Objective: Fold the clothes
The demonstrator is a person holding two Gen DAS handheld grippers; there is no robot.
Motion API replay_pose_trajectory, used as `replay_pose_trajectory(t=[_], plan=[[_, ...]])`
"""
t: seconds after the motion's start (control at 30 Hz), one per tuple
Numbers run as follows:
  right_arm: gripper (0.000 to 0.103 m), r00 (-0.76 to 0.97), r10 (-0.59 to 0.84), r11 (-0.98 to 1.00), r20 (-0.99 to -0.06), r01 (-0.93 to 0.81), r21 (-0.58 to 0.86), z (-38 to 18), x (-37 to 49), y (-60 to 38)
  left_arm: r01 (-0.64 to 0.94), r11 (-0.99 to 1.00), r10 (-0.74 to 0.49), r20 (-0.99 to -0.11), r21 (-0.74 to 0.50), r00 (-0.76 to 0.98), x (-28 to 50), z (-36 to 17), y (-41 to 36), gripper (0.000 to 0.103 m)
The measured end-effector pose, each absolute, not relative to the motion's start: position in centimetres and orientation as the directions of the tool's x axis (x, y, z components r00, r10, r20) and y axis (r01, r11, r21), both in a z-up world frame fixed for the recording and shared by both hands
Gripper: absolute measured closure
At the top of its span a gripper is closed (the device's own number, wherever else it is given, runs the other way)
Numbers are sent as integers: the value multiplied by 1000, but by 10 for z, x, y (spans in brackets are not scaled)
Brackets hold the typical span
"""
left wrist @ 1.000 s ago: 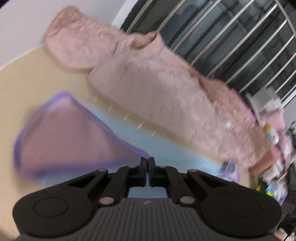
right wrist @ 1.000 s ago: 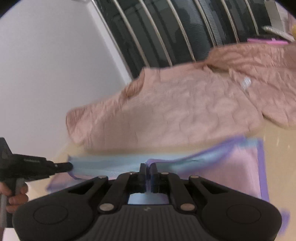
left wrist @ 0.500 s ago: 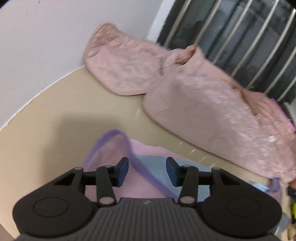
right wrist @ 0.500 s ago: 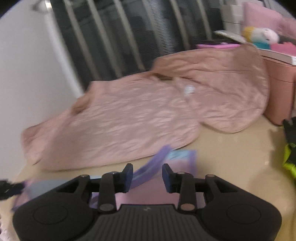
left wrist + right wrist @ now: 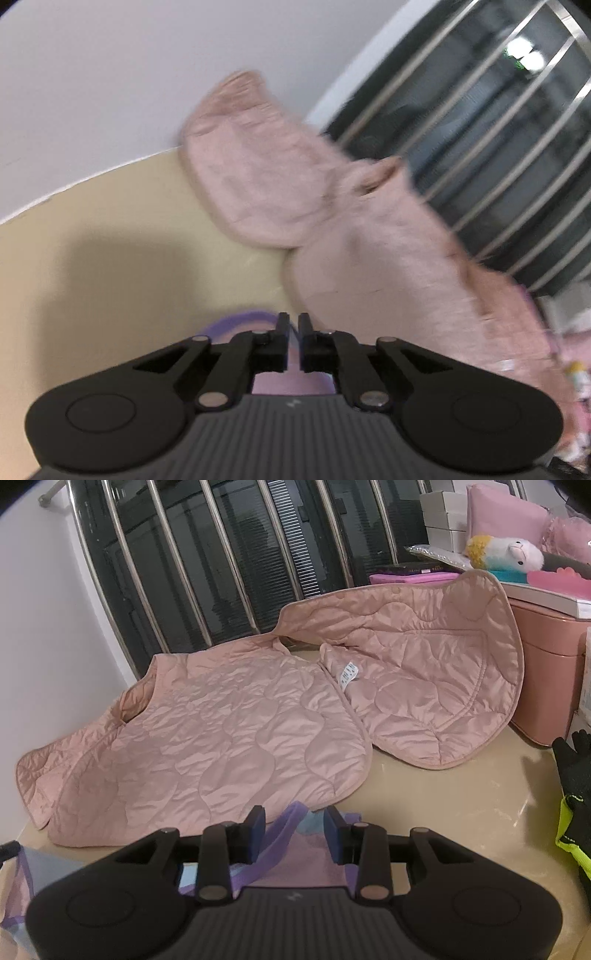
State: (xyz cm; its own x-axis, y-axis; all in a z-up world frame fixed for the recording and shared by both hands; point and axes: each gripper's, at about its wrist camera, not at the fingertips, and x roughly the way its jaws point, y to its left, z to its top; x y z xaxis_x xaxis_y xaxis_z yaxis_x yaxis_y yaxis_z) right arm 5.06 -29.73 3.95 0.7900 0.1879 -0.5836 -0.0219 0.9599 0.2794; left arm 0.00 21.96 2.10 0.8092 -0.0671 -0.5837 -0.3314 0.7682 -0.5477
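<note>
White wall upper left; barred dark window top centre; glossy beige tabletop below; pink cabinet right.

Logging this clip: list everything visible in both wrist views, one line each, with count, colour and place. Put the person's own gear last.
Quilted jacket: one, dusty pink, spread open at the back of the table.
Small trimmed garment: one, pink and light blue with purple edging, at the near edge under both grippers.
Table: one, glossy beige.
Window bars: several, steel, behind the jacket.
Storage box: one, pink, right.
Plush toy: one, white with yellow and blue, above the box.
Glove: one, black with neon yellow, far right.
Left gripper: black, jaws closing, purple edging between them.
Right gripper: black, jaws apart over the edging.
</note>
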Motion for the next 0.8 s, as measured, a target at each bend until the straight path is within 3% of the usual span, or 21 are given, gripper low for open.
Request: replay_pose_trajectory(t=[0.1,0.2,0.33,0.5,0.53,0.63,0.8], plan=[[70,794,159,969,-587,-12,246,44,56,-298,-373,761,-60,-631,-530,773,-3,17,220,66],[70,775,160,965,-611,9,263,46,67,-304,-331,799,-81,-635,-502,768,-13,27,203,58],[68,723,199,950,-662,25,313,44,93,-308,-255,866,-104,-654,-430,749,-14,37,165,58],[68,636,189,963,-748,31,269,32,118,-293,-152,921,-138,-665,-359,733,-11,41,124,58],[71,629,197,964,-752,14,264,31,119,-288,-142,925,-145,-672,-353,726,-11,39,118,58],[98,622,149,979,-769,17,203,23,119,-278,-128,925,-166,-685,-357,709,-11,30,109,58],[101,715,100,983,-692,36,180,45,91,-279,-139,929,-150,-692,-343,706,-15,25,105,58]])
